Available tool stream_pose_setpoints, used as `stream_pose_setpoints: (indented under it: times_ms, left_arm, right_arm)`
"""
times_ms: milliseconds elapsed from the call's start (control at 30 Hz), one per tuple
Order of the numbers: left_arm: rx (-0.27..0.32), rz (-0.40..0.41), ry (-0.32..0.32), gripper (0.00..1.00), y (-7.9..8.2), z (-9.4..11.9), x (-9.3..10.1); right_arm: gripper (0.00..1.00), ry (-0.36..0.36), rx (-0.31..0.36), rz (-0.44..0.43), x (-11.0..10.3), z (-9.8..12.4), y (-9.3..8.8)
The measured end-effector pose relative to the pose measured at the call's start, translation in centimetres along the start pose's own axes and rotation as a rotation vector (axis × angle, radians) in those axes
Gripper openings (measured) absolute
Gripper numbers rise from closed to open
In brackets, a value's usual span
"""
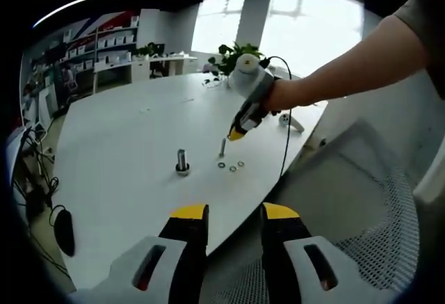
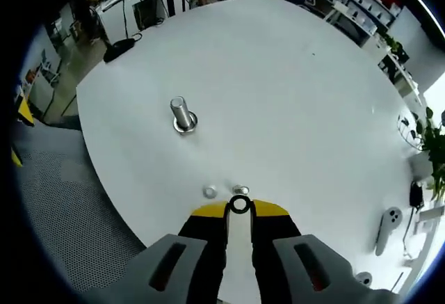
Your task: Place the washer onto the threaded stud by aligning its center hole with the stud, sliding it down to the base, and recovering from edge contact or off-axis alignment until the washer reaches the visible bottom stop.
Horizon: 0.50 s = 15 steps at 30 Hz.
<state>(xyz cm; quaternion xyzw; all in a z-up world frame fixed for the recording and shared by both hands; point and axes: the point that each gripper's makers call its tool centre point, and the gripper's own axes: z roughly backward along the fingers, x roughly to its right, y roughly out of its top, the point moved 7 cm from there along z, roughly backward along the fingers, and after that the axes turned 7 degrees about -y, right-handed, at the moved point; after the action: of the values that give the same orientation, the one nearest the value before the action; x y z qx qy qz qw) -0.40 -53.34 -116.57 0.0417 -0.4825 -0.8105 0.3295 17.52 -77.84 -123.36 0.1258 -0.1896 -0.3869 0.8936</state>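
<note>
The right hand-held gripper pinches a washer at its yellow tips, jaws nearly together, low over the white tabletop. Two spare washers lie just beyond the tips. The threaded stud stands upright, well apart. The left hand-held gripper hangs back off the tabletop's edge, jaws parted and holding nothing

The right tongs pinch a washer at their tips; two more washers lie on the white bench just ahead; the threaded stud stands upright farther ahead, to the left.
</note>
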Motion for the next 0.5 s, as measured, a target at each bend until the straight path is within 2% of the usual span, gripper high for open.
stream_pose_setpoints:
  times_ms: [167,500]
  left_arm:
    - [-0.003,0.000,-0.002,0.28,0.0,0.0,0.0]
    - [-0.011,0.002,-0.004,0.28,-0.1,-0.1,0.0]
  right_arm:
    - [0.13,0.001,0.000,0.009,0.2,-0.3,0.7]
    - [0.14,0.008,-0.037,0.042,0.0,-1.4,0.3]
